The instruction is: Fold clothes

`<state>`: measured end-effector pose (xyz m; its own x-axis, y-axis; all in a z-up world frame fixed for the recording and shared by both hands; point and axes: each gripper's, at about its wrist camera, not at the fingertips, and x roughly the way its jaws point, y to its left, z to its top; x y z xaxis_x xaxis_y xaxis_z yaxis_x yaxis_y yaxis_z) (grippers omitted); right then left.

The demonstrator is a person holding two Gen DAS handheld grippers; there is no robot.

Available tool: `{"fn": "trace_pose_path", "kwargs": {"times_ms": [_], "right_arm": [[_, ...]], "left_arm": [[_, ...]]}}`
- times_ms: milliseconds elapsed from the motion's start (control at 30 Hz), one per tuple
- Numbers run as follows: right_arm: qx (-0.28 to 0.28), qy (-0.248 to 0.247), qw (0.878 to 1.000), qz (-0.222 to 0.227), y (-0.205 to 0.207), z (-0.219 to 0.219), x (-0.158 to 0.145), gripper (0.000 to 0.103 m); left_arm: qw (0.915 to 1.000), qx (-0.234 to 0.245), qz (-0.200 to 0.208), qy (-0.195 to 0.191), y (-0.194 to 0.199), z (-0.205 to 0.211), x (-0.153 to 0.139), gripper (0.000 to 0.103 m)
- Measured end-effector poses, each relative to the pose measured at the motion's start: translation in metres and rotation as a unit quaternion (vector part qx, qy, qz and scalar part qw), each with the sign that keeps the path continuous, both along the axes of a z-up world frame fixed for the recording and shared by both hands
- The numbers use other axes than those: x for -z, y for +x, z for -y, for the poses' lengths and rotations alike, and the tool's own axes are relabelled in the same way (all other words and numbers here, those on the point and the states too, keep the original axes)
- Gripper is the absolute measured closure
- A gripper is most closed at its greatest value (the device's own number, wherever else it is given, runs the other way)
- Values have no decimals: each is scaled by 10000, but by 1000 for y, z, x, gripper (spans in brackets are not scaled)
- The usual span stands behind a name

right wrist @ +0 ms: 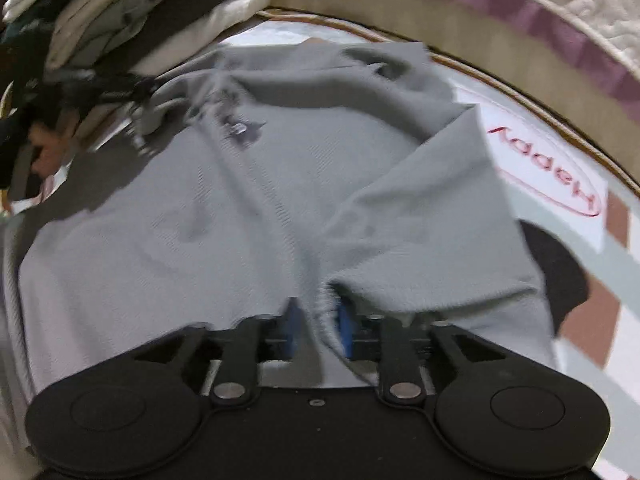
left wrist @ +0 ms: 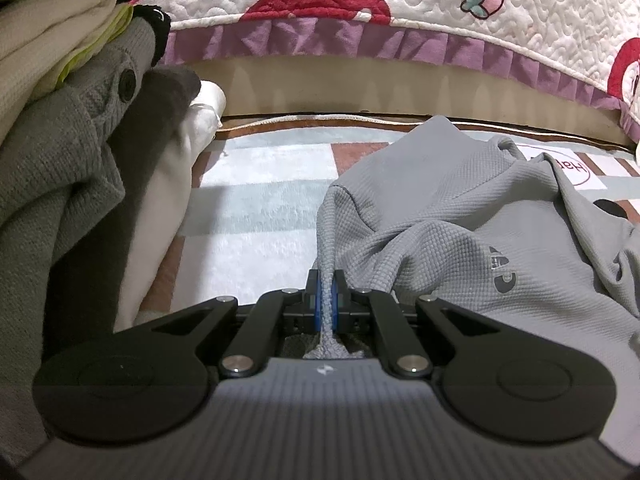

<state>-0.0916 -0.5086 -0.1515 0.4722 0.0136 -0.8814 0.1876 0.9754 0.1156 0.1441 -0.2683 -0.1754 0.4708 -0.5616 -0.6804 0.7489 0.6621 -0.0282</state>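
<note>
While right view blurs, left gripper (left wrist: 328, 280) visibly pinches grey shirt (left wrist: 460, 216).

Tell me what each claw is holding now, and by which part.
The left claw pinches the grey shirt by a bunched edge. The right claw has a hemmed edge of the shirt between its pads, but blur hides whether it grips.

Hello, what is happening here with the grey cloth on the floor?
A person is folding laundry with two hand-held tools. The left tool is shut on a bunched edge of a grey waffle-knit shirt, which lies crumpled on a checked rug beside a bed. The right tool has another part of the shirt between its blue pads, though blur hides how firmly. A pile of other clothes sits at the left. No neat fold shows yet.
</note>
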Motion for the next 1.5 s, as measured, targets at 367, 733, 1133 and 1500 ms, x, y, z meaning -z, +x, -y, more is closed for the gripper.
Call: {"fn": "trace_pose_path", "kwargs": {"times_ms": [367,733,1133,1500], "right_arm": [[1104,371,9924,391,-17,14,16,85],[3389,482,8879,3074,-101,98,-76,95],[4300,-264,8605,2719,-125,169,-72,95],[5082,-181,8094,2936,-167,199,-72,95]], "left_arm": [[10000,13,-37,70,1,2,4,99],[9999,35,-105,53,26,17,7,97],[9897,-81,-941,-1079,47,21,-5,99],[9851,476,-475,-1583,-41,-35,-73,99]]}}
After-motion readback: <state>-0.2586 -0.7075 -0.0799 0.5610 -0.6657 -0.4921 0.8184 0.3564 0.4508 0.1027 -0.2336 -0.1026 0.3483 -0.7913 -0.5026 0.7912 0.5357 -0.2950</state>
